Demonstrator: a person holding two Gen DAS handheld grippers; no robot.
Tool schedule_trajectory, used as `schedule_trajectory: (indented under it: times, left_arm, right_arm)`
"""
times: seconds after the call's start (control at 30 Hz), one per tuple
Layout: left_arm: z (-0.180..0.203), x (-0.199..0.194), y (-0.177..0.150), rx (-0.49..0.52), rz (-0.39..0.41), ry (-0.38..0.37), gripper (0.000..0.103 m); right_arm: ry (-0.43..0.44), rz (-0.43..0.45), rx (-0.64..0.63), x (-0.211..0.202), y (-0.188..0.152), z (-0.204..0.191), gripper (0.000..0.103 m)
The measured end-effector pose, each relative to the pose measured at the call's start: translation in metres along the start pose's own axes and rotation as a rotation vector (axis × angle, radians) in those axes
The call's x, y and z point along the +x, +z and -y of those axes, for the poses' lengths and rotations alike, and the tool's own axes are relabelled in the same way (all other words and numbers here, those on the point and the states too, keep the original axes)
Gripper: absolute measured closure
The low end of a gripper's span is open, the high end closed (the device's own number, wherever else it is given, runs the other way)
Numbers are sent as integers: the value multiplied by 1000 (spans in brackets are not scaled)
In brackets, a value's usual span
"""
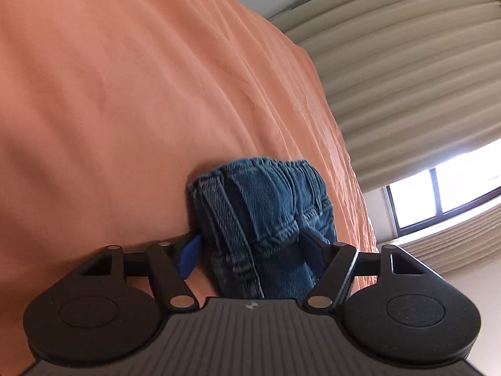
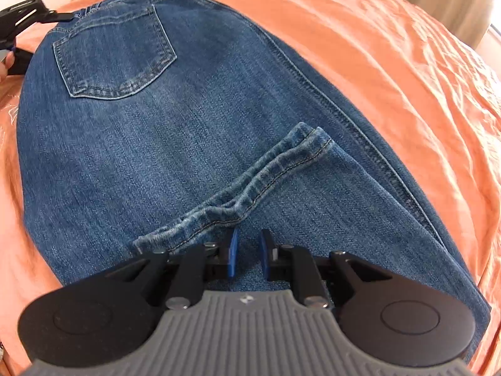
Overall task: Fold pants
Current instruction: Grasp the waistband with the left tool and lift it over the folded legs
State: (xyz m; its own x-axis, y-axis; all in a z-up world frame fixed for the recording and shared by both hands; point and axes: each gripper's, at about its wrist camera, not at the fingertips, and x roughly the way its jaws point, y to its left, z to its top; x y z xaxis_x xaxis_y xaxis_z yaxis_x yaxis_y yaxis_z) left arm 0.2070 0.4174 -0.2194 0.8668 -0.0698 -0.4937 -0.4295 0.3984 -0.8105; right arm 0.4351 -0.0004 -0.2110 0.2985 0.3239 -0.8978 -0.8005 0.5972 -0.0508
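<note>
Blue denim pants (image 2: 162, 144) lie flat on an orange bedsheet (image 2: 391, 62), back pocket (image 2: 112, 53) up, with the leg hems (image 2: 250, 185) folded over onto the upper part. My right gripper (image 2: 249, 253) hovers just above the denim near the hems, its jaws a little apart and holding nothing. My left gripper (image 1: 253, 250) stands open around the bunched waistband end of the pants (image 1: 263, 213), its blue pads on either side of it. The left gripper also shows in the right wrist view (image 2: 22, 28) at the waistband, far left.
The orange sheet (image 1: 125, 109) covers the bed all around the pants. Beige pleated curtains (image 1: 407, 78) and a bright window (image 1: 454, 191) stand beyond the bed's far edge.
</note>
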Motion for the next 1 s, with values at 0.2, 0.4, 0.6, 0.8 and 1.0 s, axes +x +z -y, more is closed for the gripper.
schedule_trajectory:
  times: [0.2,0.4,0.6,0.8,1.0]
  left_arm:
    - [-1,9,-3,15,21,-5,64]
    - [27,-13,-5,128,66,14,76]
    - [101,-45,-13,289,115,-45,76]
    - [197,-81,-56,563,173,-104,76]
    - [289,-100,-135,839,202,-153,77]
  right_arm:
    - [20,-7,15,5,3,5,90]
    - [43,5,21,7,0,13,90]
    - [52,37,63,1,-6,21,91]
    - [69,196,215,-53,-41,45,91]
    - [54,287,332,-107,-92,67,90]
